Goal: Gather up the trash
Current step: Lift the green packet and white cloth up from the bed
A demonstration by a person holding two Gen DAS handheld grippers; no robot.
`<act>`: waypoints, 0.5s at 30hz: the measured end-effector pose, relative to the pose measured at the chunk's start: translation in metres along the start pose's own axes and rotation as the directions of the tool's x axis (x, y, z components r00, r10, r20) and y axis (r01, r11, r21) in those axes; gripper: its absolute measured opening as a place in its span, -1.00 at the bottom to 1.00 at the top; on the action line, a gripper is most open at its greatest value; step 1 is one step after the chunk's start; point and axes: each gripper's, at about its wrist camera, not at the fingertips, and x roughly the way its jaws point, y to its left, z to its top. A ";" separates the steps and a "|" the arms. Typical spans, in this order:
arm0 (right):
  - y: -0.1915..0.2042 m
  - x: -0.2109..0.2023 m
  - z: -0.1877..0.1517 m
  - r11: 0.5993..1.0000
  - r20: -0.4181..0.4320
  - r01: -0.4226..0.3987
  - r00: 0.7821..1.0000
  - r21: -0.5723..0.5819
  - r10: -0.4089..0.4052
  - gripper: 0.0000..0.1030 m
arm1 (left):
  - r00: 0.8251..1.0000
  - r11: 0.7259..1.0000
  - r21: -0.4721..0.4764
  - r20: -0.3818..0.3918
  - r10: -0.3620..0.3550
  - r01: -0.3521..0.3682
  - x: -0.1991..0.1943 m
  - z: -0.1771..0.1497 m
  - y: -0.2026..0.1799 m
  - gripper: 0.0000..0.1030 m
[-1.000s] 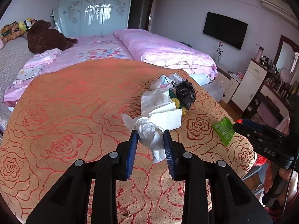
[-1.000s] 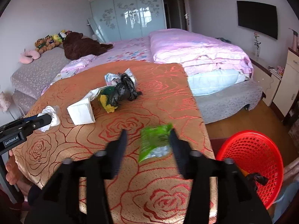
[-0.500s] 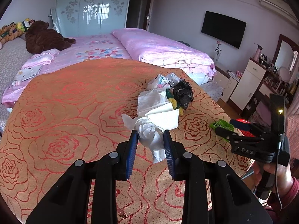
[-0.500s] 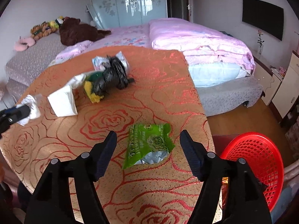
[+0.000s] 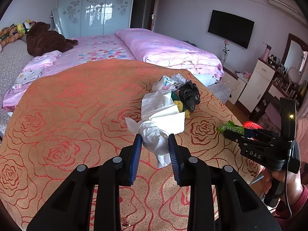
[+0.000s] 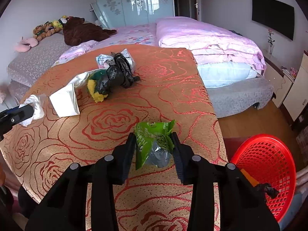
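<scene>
My left gripper point(image 5: 155, 141) is shut on a crumpled white tissue point(image 5: 152, 133), which rests on the orange rose tablecloth point(image 5: 77, 115). My right gripper point(image 6: 153, 136) has a green snack packet point(image 6: 148, 132) between its jaws. The jaws are closing, and the pads press and crumple the packet near the table's right edge. Further back lie a white napkin point(image 6: 65, 102), a black plastic bag point(image 6: 117, 73), a yellow-green wad point(image 6: 96, 90) and a printed wrapper point(image 5: 167, 81). A red mesh basket point(image 6: 269, 165) stands on the floor, right of the table.
The table's right edge point(image 6: 217, 119) drops to a wooden floor, with the basket just beyond. A pink bed point(image 5: 163, 48) lies behind the table. White cabinets point(image 5: 256, 84) line the right wall. A hand point(image 5: 283, 179) holds the right gripper's handle.
The right gripper came down over the green packet, spread its jaws wide, then closed them on it and crumpled it. The left gripper and its tissue stayed put.
</scene>
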 end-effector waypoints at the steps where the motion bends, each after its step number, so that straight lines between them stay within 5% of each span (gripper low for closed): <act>1: 0.000 -0.001 0.000 1.000 0.005 0.002 1.000 0.001 -0.002 -0.29 | 1.000 1.000 -0.001 0.001 0.001 -0.001 0.001 0.000 0.000 -0.47; 15: 0.000 -0.040 0.012 1.000 0.111 0.025 0.994 0.003 -0.026 -0.29 | 0.999 1.000 0.029 0.034 -0.003 0.002 -0.001 0.016 -0.016 -0.47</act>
